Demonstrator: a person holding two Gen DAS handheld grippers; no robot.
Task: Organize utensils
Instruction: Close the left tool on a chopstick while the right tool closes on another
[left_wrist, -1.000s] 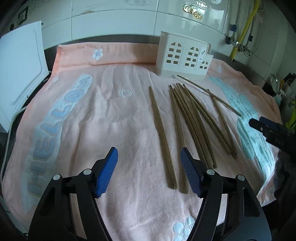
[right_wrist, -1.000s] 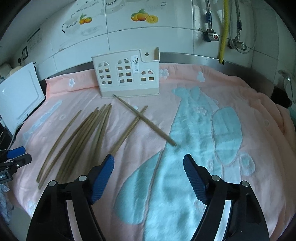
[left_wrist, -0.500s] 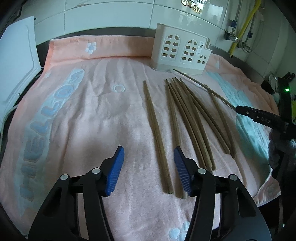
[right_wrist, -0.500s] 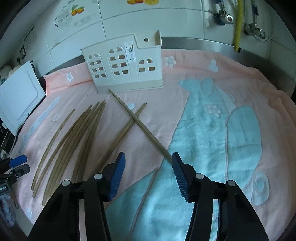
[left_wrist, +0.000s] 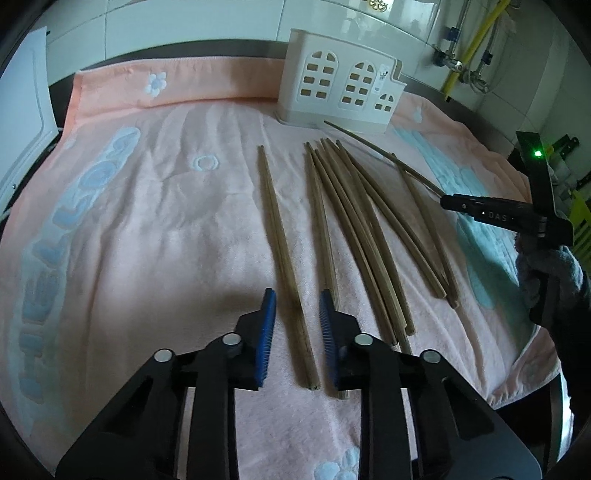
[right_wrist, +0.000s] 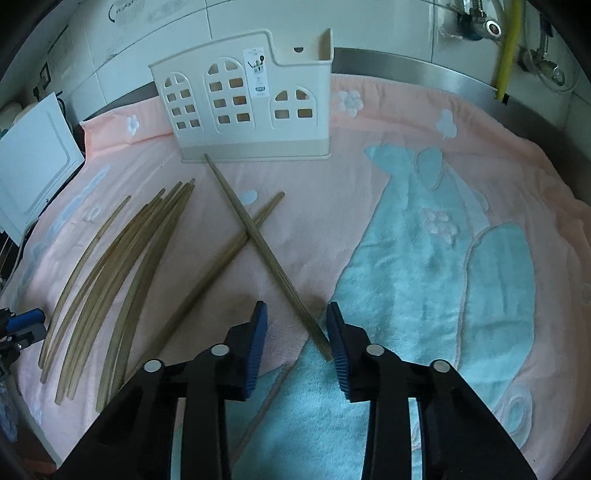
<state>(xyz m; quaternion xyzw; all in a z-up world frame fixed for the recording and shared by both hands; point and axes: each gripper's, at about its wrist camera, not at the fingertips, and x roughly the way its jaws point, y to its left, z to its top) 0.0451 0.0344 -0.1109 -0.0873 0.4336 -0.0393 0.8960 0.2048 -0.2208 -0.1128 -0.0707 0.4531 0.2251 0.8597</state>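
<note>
Pink towel (left_wrist: 155, 236), left chopstick pair (left_wrist: 284, 266) between closing jaws, untouched

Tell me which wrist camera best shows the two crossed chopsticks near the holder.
The right wrist view: the crossed chopsticks lie in the middle of it, one running down between the closing right gripper. The left wrist view shows them only at the far right, thin and partly hidden behind that gripper.

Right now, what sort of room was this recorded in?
Probably a home kitchen counter. White glazed wall tiles with fruit stickers run behind it, a yellow pipe with metal valves stands at the back, and a white plastic house-shaped utensil holder sits on a pink towel beside wooden chopsticks.
</note>
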